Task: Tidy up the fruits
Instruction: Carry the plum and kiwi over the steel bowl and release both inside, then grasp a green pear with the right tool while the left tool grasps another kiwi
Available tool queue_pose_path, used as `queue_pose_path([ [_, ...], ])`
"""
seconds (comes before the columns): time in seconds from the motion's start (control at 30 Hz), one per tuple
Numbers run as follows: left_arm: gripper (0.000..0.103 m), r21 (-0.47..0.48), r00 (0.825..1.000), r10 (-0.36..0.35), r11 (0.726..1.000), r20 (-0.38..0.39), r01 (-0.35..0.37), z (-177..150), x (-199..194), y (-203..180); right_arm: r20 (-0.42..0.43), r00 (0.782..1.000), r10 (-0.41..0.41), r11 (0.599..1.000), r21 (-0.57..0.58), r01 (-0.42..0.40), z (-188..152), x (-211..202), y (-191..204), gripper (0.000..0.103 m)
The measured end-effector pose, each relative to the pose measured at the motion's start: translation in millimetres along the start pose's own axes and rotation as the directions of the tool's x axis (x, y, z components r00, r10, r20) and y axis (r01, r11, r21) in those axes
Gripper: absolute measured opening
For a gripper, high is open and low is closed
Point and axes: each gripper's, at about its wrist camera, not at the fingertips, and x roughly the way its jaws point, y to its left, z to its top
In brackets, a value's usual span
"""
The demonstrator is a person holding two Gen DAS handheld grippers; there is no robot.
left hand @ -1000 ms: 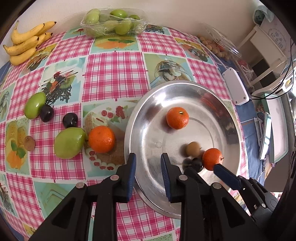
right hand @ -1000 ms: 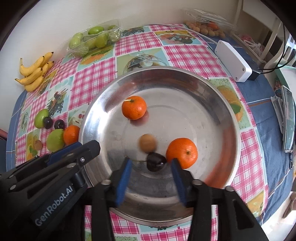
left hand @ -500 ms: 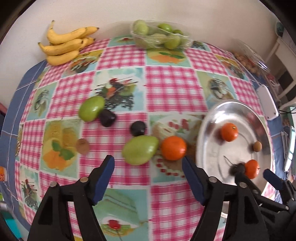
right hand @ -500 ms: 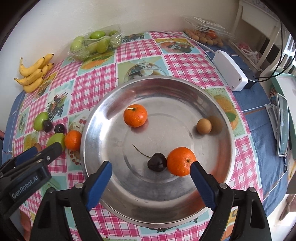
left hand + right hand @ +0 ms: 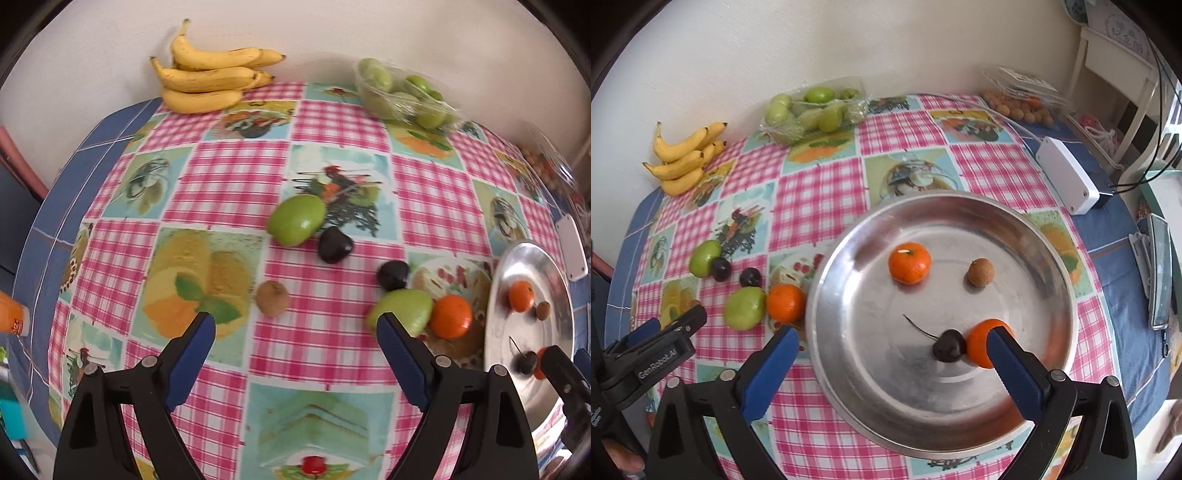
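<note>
**Now both tongs stand wide over the fruit table**

Right now the left gripper (image 5: 295, 328) hangs above the checked tablecloth (image 5: 236, 184) with its jaws spread wide and nothing between them; they have just been opening. Ahead of its blue pads lies a small brown fruit (image 5: 272, 298), on its own on the cloth. Farther off, a green fruit (image 5: 295, 220) touches a dark plum (image 5: 335, 244). A second dark plum (image 5: 393, 275) sits just above another green fruit (image 5: 406, 312), which touches an orange (image 5: 450, 316) lying beside the rim of the metal bowl (image 5: 554, 387).

The right gripper (image 5: 892, 343) is held over that bowl (image 5: 849, 387), its jaws also wide apart, having just been opening, and gripping nothing. Inside the bowl lie four things: an orange (image 5: 909, 262) near the middle, a small brown fruit (image 5: 980, 272) to its right, and, nearer the camera, a dark cherry (image 5: 948, 345) with a long stem touching a second orange (image 5: 982, 341), which the right pad partly covers.

At the far edge of the table, against the wall, are a bunch of bananas (image 5: 210, 79) and a clear tray of green fruits (image 5: 402, 92). A white box (image 5: 1067, 180) with a cable sits to the right of the bowl.
</note>
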Motion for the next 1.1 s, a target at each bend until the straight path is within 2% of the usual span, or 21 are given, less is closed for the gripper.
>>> queue_pose_path([
  [0.2,0.09,-0.057,1.0,0.015,0.998,0.013,-0.014,3,1,24,-0.007,0.997,0.076,0.995,-0.058,-0.076,-2,5,41,0.103],
  [0.37,0.09,-0.091,0.997,0.062,0.994,0.041,-0.058,3,0,46,-0.045,0.99,0.133,0.984,-0.117,-0.137,-9,17,81,0.103],
  [0.47,0.096,-0.126,0.995,0.085,0.989,0.056,-0.078,4,-1,63,-0.058,0.985,0.165,0.977,-0.126,-0.171,-11,21,98,0.103],
  [0.57,0.097,-0.161,0.993,0.095,0.984,0.067,-0.083,5,-2,77,-0.062,0.98,0.19,0.972,-0.131,-0.197,-12,24,110,0.103],
  [0.8,0.098,-0.201,0.997,0.043,0.979,0.057,-0.03,9,5,89,-0.07,0.972,0.226,0.967,-0.106,-0.233,-7,38,122,0.103],
  [0.97,0.098,-0.196,0.999,-0.041,0.979,0.034,0.047,13,11,84,-0.081,0.969,0.235,0.967,-0.082,-0.241,-2,51,119,0.101],
  [1.07,0.098,-0.195,0.998,-0.059,0.979,0.012,0.06,14,16,82,-0.089,0.969,0.23,0.97,-0.063,-0.236,2,60,116,0.09],
  [1.1,0.098,-0.2,0.998,-0.069,0.978,0.002,0.068,15,19,81,-0.081,0.973,0.218,0.972,-0.068,-0.224,4,61,116,0.089],
])
